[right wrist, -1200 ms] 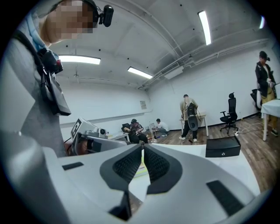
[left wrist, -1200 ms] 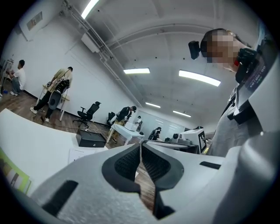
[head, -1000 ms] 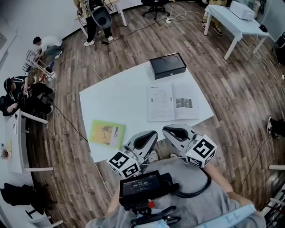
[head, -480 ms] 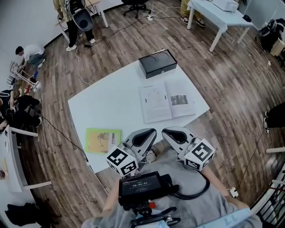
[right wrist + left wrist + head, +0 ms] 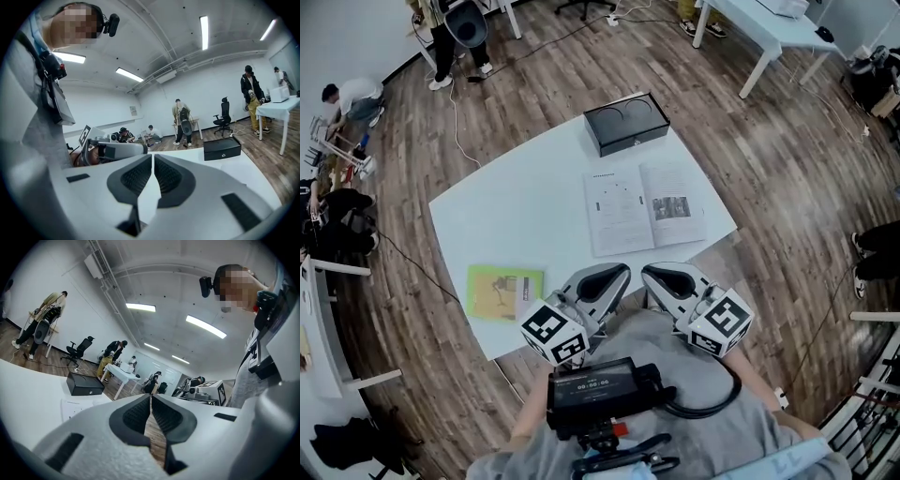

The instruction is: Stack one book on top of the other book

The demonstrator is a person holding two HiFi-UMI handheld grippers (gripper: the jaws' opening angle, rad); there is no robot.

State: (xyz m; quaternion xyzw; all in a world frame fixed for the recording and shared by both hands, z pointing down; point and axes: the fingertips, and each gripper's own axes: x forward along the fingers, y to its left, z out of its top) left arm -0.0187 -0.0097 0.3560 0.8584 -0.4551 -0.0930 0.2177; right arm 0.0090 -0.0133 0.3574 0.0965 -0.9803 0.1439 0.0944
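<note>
Books are both on the table, well apart and not yet stacked. The green book lies closed and flat at the near left corner. The open book lies spread with its pages up by the near right corner, close to the right edge. A black box sits at the far corner, clear of both.

The left gripper and the right gripper hang side by side just off the near edge, close to the person's body and above neither book. Each is clenched with its pads together, and each gripper view shows nothing between them.

I judge the task to be at its very start: the step in hand is the reach toward a book, with no grasp made.

The green book looks like the easier one to carry, being closed and near the left gripper. The next move would call for that gripper to spread its jaws, come down at the near left corner and take the book by an edge that overhangs or can be lifted. The open book may want closing first, so the stack sits flat.
</note>
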